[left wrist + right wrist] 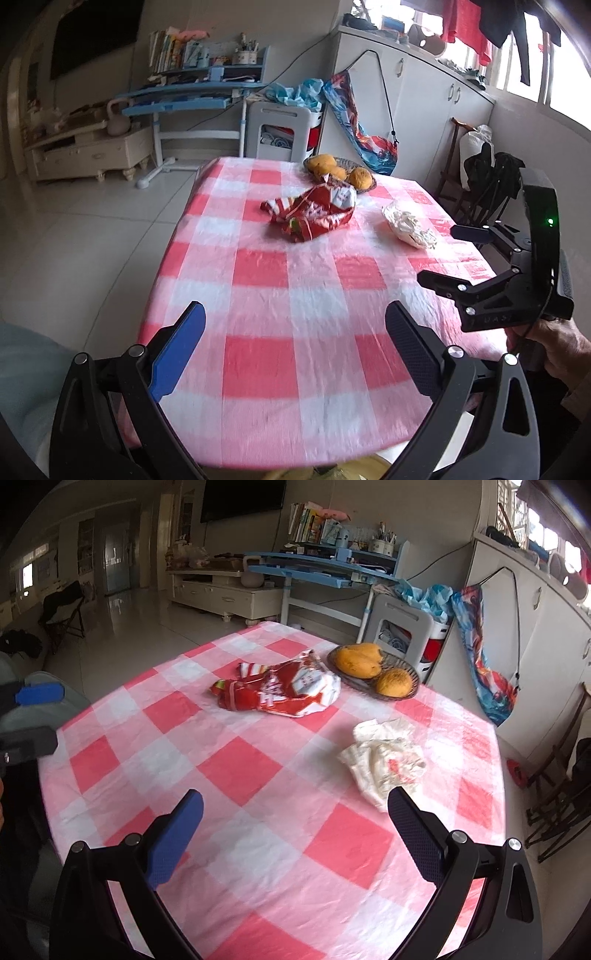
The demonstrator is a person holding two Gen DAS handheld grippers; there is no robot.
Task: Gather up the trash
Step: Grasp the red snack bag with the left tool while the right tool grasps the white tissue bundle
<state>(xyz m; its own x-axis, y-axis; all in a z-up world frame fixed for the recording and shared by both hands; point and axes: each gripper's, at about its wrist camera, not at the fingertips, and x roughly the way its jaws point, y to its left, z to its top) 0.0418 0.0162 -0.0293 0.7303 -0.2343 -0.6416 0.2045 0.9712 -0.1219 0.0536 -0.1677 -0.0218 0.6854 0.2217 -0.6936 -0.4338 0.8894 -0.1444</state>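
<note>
Table [258, 387] covered in red-and-white check cloth. Left gripper [293, 343] hovers over the near edge, fingers spread wide, nothing between them; blue pad [177, 354] on one finger, black textured pad [413, 350] on the other. Right gripper [295, 830] likewise spread wide and empty, over the cloth near the table's right side. From the left wrist view the right gripper [439, 254] shows from the side at the table's right edge, held by a hand [554, 347], green light lit on its body. Trash, two items: a crumpled red wrapper [310, 214] mid-table toward the far side, and a crumpled white wrapper [406, 225] to its right, apart from it. In the right wrist view the red wrapper [284, 690] lies just beside a basket [406, 672], and the white wrapper [384, 760] lies just ahead of the right gripper's black finger, not touched. Basket [365, 186] at the far edge holds three yellow-orange fruits [323, 164]. Neither wrapper is in contact with either gripper. Background: blue desk [192, 92], white cabinets [424, 103], tiled floor [74, 240].
</note>
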